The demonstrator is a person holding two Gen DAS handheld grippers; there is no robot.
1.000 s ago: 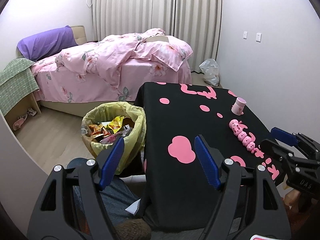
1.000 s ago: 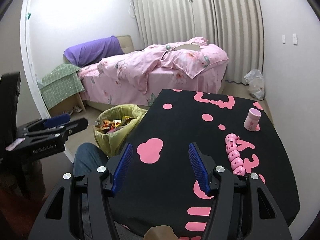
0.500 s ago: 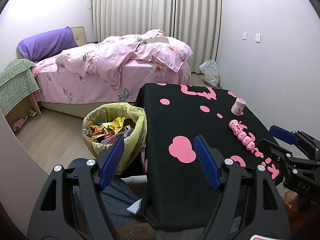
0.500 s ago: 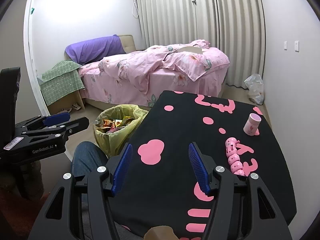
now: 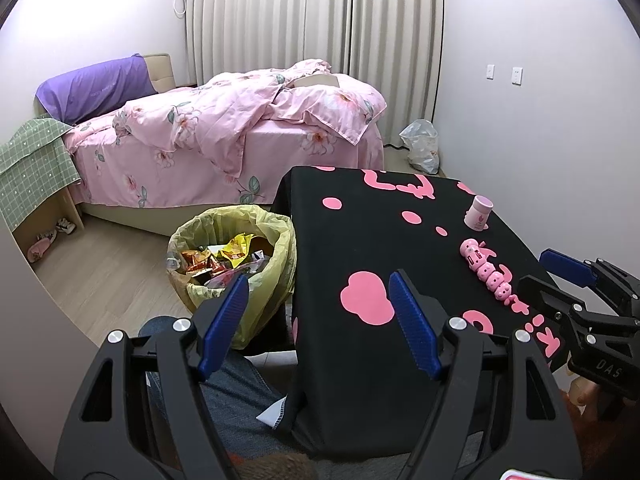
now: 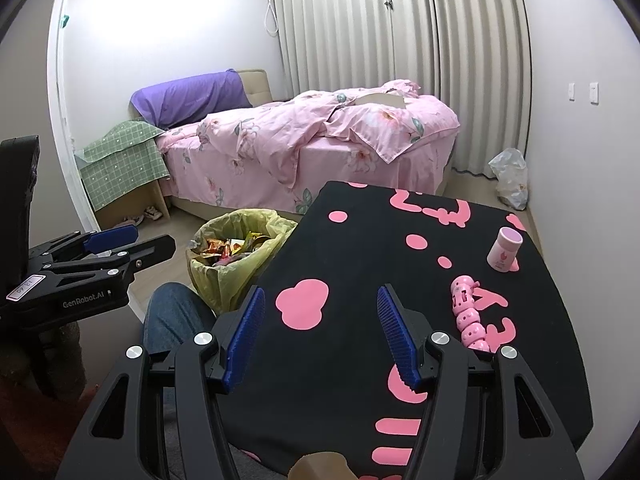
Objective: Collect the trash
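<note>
A bin lined with a yellow bag (image 5: 276,248) (image 6: 264,258) stands on the floor left of the table, filled with colourful wrappers (image 5: 216,258) (image 6: 230,248). My left gripper (image 5: 320,320) is open and empty, held over the table's near left edge beside the bin; it also shows in the right wrist view (image 6: 132,244). My right gripper (image 6: 320,336) is open and empty above the black table; it also shows in the left wrist view (image 5: 560,276). No loose trash shows on the table.
The black table (image 5: 360,240) (image 6: 360,272) with pink shapes carries a small pink cup (image 5: 478,213) (image 6: 504,254) and a pink segmented toy (image 5: 486,274) (image 6: 468,320). A pink bed (image 5: 240,140), a green-covered shelf (image 5: 32,168) and a clear plastic bag (image 5: 420,148) by the wall stand beyond.
Both grippers have drifted slightly back and up; the view has shifted a little. Both stay open and empty.
</note>
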